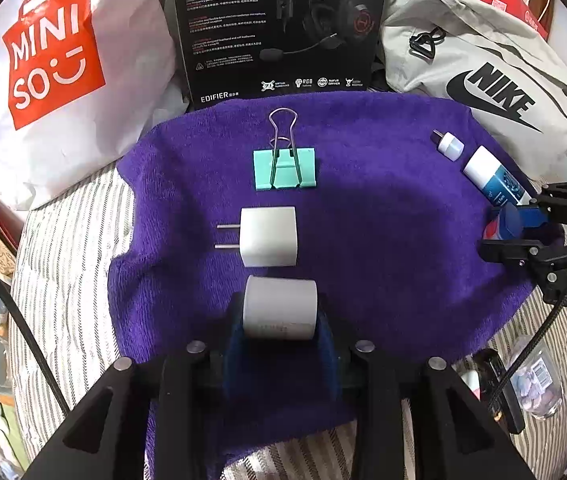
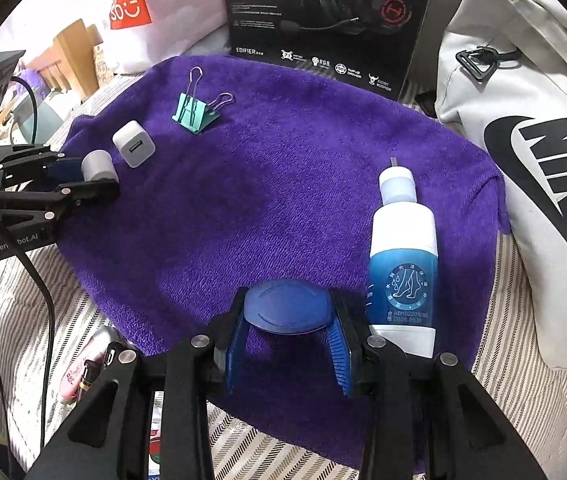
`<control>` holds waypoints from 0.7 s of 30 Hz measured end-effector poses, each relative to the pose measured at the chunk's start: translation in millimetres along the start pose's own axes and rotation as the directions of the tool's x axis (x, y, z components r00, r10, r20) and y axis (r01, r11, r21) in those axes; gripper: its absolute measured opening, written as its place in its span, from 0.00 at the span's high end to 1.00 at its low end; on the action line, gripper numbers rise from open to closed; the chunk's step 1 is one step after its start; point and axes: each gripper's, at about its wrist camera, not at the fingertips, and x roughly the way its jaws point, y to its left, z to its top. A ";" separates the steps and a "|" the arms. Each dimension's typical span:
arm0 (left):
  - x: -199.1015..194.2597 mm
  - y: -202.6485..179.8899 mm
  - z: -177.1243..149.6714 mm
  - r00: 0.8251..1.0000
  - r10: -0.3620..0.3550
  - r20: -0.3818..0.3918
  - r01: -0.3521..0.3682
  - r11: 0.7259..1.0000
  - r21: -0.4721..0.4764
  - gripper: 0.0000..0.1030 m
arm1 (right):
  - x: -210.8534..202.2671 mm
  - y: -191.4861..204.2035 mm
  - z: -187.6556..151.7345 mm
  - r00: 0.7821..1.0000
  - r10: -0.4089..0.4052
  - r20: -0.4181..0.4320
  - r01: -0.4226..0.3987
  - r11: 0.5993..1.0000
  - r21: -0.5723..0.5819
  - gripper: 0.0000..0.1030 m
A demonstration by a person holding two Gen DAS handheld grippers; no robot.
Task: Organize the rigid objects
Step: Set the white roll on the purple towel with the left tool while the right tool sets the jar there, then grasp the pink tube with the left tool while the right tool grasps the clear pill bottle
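Note:
A purple towel (image 1: 383,220) lies on striped bedding. My left gripper (image 1: 280,322) is shut on a pale grey cylinder (image 1: 279,304) that rests on the towel's near edge, with blue pads against both its sides. Beyond it lie a white charger plug (image 1: 269,236) and a mint binder clip (image 1: 285,168). At the towel's right, my right gripper (image 2: 289,314) is shut on a small blue-lidded container (image 2: 287,306). Just to its right lies a blue-and-white bottle (image 2: 403,268), with a small white cap piece (image 2: 397,184) at its far end.
Behind the towel stand a white Miniso bag (image 1: 51,60), a black Edifier headset box (image 1: 279,28) and a grey Nike bag (image 1: 495,84). A clear plastic bottle (image 1: 539,384) lies on the striped bedding (image 1: 63,260) by the right gripper. A pink item (image 2: 79,376) lies near the towel's front edge.

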 end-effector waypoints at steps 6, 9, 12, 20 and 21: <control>-1.4 3.2 -1.8 1.000 -0.010 -0.016 0.009 1.000 -0.025 0.56 | 1.4 0.9 2.7 1.000 0.009 -0.023 -0.009 1.000 -0.007 0.61; -2.9 4.0 -2.0 1.000 0.004 -0.027 -0.005 0.999 -0.038 0.54 | -0.1 -2.6 3.4 0.999 0.010 -0.038 -0.010 1.000 0.011 0.52; -15.0 4.3 -6.3 0.999 0.030 -0.017 -0.031 0.998 -0.051 0.49 | -6.3 -7.2 1.9 0.999 0.007 -0.035 -0.006 1.000 0.026 0.45; -65.8 -12.3 -29.9 0.997 0.055 0.060 -0.054 0.998 -0.028 0.44 | -39.8 -13.7 -14.0 1.000 0.011 0.010 -0.012 0.997 0.082 0.43; -72.3 -17.3 -35.7 0.996 0.050 0.071 -0.049 0.999 -0.020 0.44 | -43.4 -14.0 -16.7 1.000 0.013 0.017 -0.015 0.996 0.090 0.43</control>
